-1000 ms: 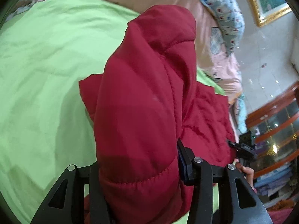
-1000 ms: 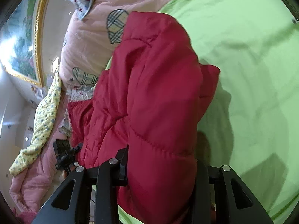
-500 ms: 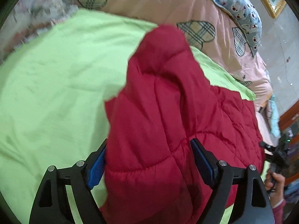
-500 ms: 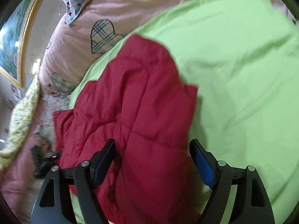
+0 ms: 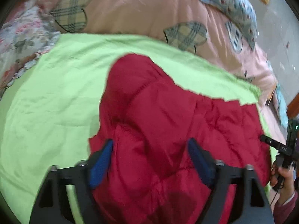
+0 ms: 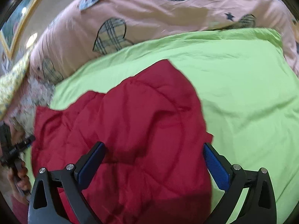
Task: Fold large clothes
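Counted one red quilted jacket point(image 5: 168, 130), and no other garment. Found it lying bunched on the green sheet point(image 5: 46, 102), at the near edge of the surface, with its rounded top pointing to the far edge. Saw bare sheet around that top on both sides. At the far edge, noted one pink quilt point(image 5: 140, 9) lying along the sheet, with three plaid hearts visible in the left wrist view, and on top of it one blue flowered pillow point(image 5: 224, 5).

Counted two grippers, one in each hand. Saw the left gripper point(image 5: 150, 141) hanging over the jacket with jaws half apart and closing, jacket fabric showing between the two blue pads; made out no pinch of fabric at either pad, though the picture was blurred. At the right border of this view, saw the other gripper and the right hand point(image 5: 282, 175) on its handle, just beside the jacket's side.

In the right wrist view, found the same jacket point(image 6: 130, 130) on the sheet point(image 6: 243, 93), below the quilt point(image 6: 168, 9). Saw the right gripper point(image 6: 153, 144) with jaws wide apart and opening, jacket showing between them, neither pad pressing it. At the left border, noticed the left hand point(image 6: 20, 177).
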Available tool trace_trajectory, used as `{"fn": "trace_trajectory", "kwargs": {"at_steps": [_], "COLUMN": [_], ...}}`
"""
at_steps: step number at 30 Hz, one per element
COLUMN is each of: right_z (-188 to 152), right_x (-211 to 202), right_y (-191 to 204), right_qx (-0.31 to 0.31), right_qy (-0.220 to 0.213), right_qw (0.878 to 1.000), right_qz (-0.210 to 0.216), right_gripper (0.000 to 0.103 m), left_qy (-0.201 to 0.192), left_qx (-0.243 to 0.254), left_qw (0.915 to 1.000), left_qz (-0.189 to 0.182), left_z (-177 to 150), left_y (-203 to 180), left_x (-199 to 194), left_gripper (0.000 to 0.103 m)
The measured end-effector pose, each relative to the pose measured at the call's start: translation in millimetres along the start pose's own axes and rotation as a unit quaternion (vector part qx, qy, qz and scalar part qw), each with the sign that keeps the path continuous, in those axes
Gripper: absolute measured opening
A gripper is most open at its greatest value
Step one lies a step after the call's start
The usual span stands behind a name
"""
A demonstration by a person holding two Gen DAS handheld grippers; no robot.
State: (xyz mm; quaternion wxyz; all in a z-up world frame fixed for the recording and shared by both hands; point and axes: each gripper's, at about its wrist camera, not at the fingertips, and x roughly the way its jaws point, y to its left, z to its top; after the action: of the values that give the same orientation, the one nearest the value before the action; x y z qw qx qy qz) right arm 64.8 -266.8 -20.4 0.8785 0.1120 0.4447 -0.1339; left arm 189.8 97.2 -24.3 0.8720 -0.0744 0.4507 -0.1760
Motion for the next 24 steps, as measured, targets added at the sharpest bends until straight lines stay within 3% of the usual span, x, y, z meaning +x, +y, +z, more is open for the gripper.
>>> {"fn": "trace_trajectory", "kwargs": {"at_steps": [1,2,4,6,11,14,17,21,24], "right_z": [-1,-2,-5,-3,13,20,22,16,12], "right_x": [7,14,21,16,-13,-18,5,51,58], "right_y": [6,11,20,21,3,-9,-11,-28,-36], "right_qx": [-0.013,-0.026,-0.045,-0.041,0.021,0.058,0.064,0.099,0.131], "right_qy": [0.012,0.022,0.023,0.016,-0.037,-0.059,-0.042,-0.008,-0.007], "right_qw": [1.000,0.999,0.997,0.998,0.999,0.995,0.996,0.994,0.989], "right_qz": [-0.007,-0.017,-0.051,-0.043,0.032,0.057,0.043,0.051,0.070], "right_gripper": [0.087,0.076,0.029,0.019,0.014,0.014,0.014,0.016,0.016], "left_qy": [0.013,0.021,0.020,0.012,-0.020,-0.007,0.031,0.051,0.048], "left_qx": [0.005,0.007,0.001,-0.011,-0.077,-0.098,-0.127,-0.186,-0.178], "left_qw": [0.9999,0.9998,0.9996,0.9985,0.9858,0.9837,0.9818,0.9653,0.9689], "left_qz": [0.004,0.000,-0.019,-0.051,-0.148,-0.151,-0.138,-0.176,-0.165], "left_z": [1,0,2,9,31,36,35,32,39], "left_y": [-4,-5,-7,-5,17,20,38,67,75], "left_x": [7,15,18,14,-1,13,50,86,91], "left_gripper": [0.036,0.031,0.018,0.014,0.011,0.011,0.013,0.015,0.015]}}
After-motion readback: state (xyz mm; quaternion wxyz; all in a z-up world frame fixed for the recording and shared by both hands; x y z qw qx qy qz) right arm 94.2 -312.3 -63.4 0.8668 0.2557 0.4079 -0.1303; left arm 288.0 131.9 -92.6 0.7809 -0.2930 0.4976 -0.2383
